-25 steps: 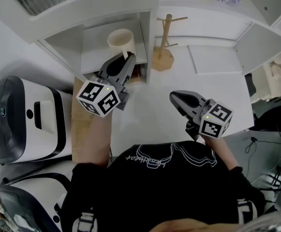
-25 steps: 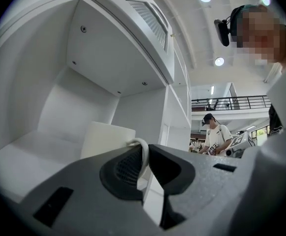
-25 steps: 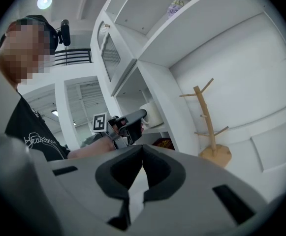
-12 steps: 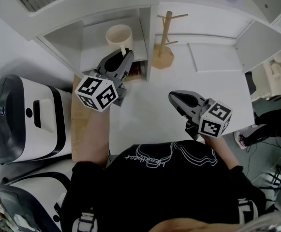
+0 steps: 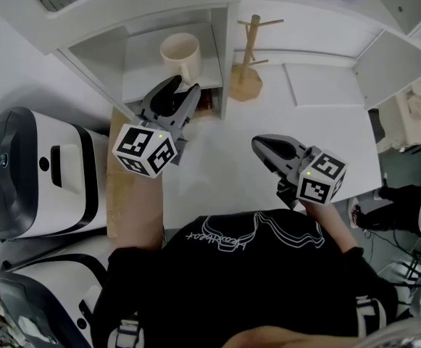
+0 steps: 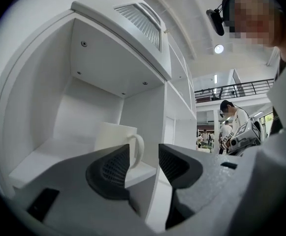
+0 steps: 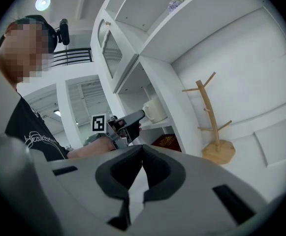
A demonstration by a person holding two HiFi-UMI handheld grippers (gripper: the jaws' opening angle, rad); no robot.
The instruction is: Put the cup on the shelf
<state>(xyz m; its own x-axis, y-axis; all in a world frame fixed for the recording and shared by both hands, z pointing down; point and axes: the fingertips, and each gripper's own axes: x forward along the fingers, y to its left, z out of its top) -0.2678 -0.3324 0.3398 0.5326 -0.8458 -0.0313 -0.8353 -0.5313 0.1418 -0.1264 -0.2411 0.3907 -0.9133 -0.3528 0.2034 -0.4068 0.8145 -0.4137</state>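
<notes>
The cream cup [image 5: 180, 53] stands upright on the white shelf [image 5: 141, 78], handle toward me. My left gripper [image 5: 184, 90] hovers just in front of the shelf edge, a little short of the cup. Its jaws are opening and spread wide with nothing between them. In the left gripper view the cup [image 6: 114, 136] sits on the shelf board [image 6: 39, 156] beyond the left gripper [image 6: 143, 154]. My right gripper [image 5: 263, 145] is held over the white counter, shut and empty; its own view shows the right gripper [image 7: 143, 149] with pads touching.
A wooden mug tree [image 5: 245, 78] stands right of the shelf's side wall. A dark red box [image 7: 165, 140] lies under the shelf. A white and black appliance [image 5: 36, 172] fills the left side, with a wooden board [image 5: 119, 187] beside it.
My left gripper has drawn back from the cup and its jaws have spread apart. The cup stays on the shelf. The right gripper has barely moved.
</notes>
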